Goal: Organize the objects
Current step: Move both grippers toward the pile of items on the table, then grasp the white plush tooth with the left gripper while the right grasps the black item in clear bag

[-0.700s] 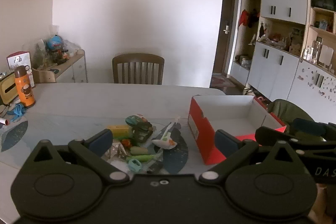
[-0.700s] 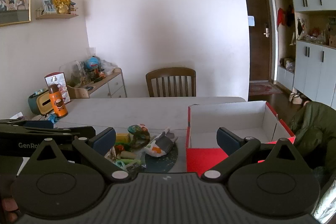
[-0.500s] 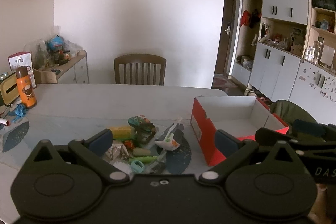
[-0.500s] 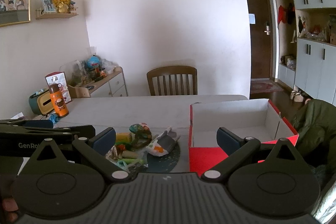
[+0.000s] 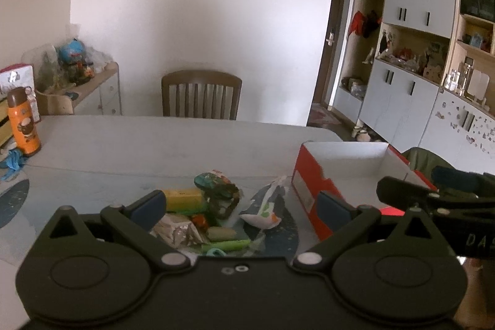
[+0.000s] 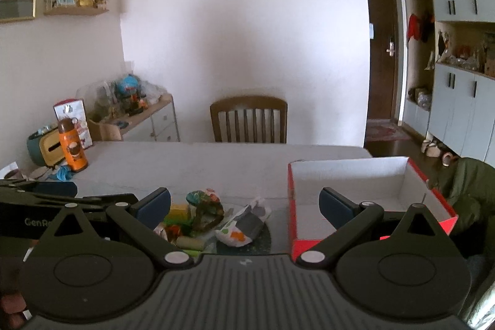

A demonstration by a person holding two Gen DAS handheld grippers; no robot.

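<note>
The left gripper (image 5: pixel 239 204) hangs level with its jaws spread wide and empty. The right gripper (image 6: pixel 244 203) sits alongside it, equally wide apart.

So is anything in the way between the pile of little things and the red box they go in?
Nothing visible blocks it. The pile of small items lies on the table just left of the red box, with only bare tabletop between them. The box is open on top and looks empty.

Right gripper (image 6: pixel 244 203) above bench (image 6: pixel 216 163), jaws wide apart, empty. Clutter pile (image 6: pixel 198 218) between jaws, left of centre. Red box (image 6: pixel 355 190) right of pile, open, white inside. Left gripper (image 6: pixel 62 200) at left edge. Orange bottle (image 6: pixel 72 146) far left.
</note>
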